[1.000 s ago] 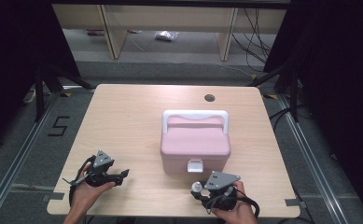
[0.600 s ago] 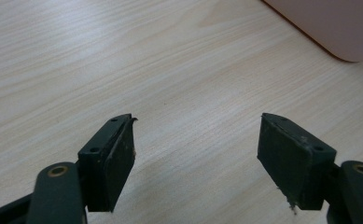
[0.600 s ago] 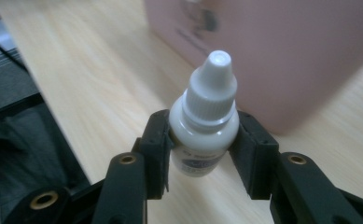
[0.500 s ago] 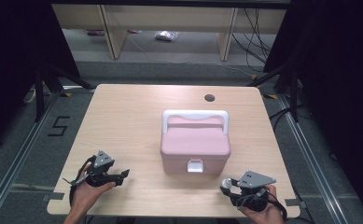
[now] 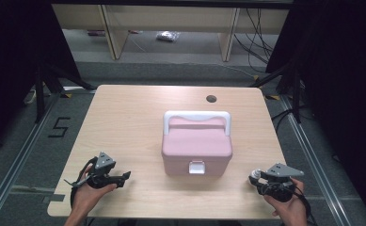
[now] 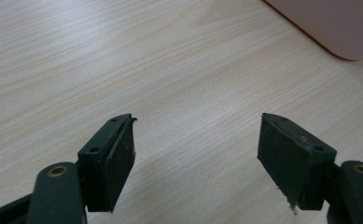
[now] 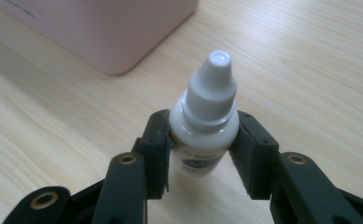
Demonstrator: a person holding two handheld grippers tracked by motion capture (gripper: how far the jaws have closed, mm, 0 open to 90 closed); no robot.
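Note:
A pink box [image 5: 196,146] with a white handle and a white front latch [image 5: 196,167] stands closed at the middle of the wooden table [image 5: 129,122]. My right gripper [image 5: 255,177] is at the front right, shut on a small white dropper bottle [image 7: 207,126] with a ribbed white cap. The bottle [image 5: 254,175] points left toward the box, whose corner [image 7: 109,28] lies beyond it. My left gripper [image 5: 125,177] rests at the front left, open, with bare table between its pads [image 6: 114,158]. A corner of the pink box [image 6: 328,23] lies past it.
A round cable hole [image 5: 211,99] sits near the table's far edge. Bare wood lies between each gripper and the box. Beyond the table stand shelf legs and cables on the grey floor, with a small bag [image 5: 167,36] lying there.
My right gripper has carried the bottle to the right, from just in front of the box's latch to the front right corner. The left gripper has stayed put.

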